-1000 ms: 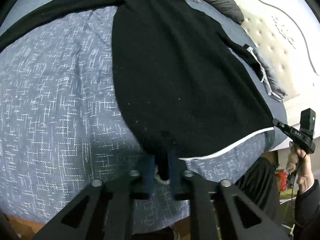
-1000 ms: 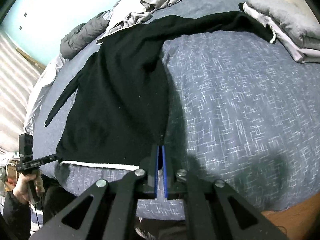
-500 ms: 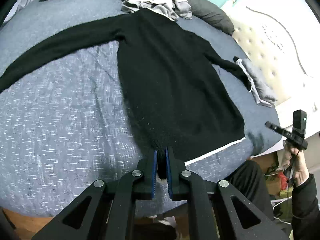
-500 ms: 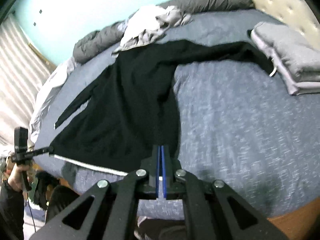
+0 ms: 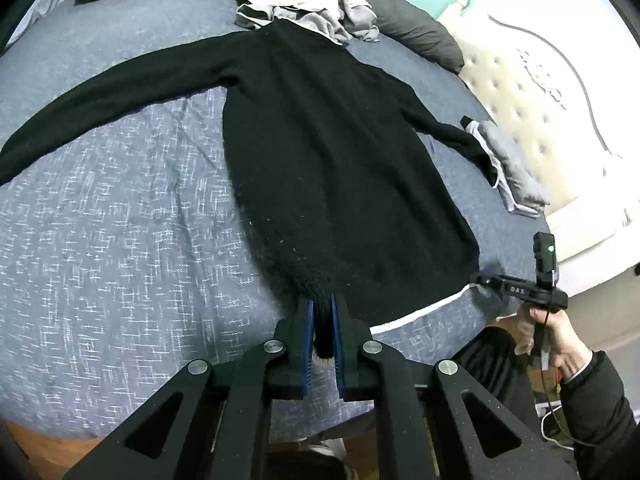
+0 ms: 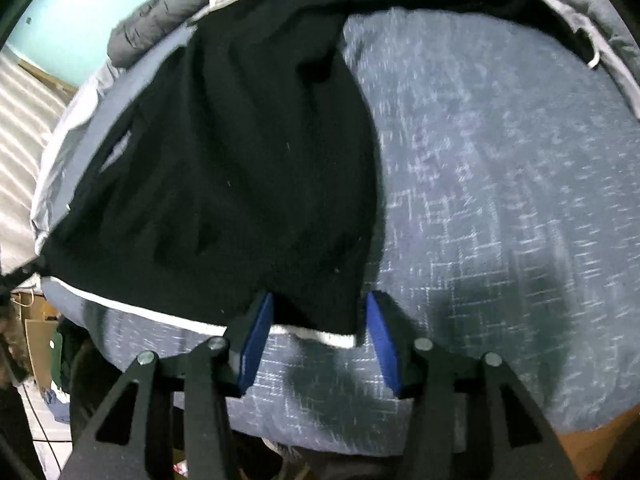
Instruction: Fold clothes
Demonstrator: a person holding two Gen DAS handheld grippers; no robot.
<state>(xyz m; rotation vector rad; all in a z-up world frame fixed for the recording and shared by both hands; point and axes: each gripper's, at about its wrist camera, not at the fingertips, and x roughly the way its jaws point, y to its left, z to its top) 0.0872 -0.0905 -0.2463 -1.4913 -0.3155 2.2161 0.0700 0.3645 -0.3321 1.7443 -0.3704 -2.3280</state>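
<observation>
A black sweater is lying spread flat across the blue patterned bedspread, its white-trimmed hem running along the near edge of the bed and its collar reaching toward the far edge, where a pile of pale clothes is sitting. One sleeve is stretching out toward the left edge of the bed, the other toward a folded grey garment lying near the right edge beside the tufted headboard. The left gripper is pinching the sweater's near left hem corner, its blue-padded jaws closed tight on a bunched fold of black knit. The right gripper is standing with its jaws spread wide, straddling the near right hem corner without clamping it; the white trim is lying between the blue pads. In the left wrist view a hand is gripping the right gripper's handle past the near right corner of the bed.
</observation>
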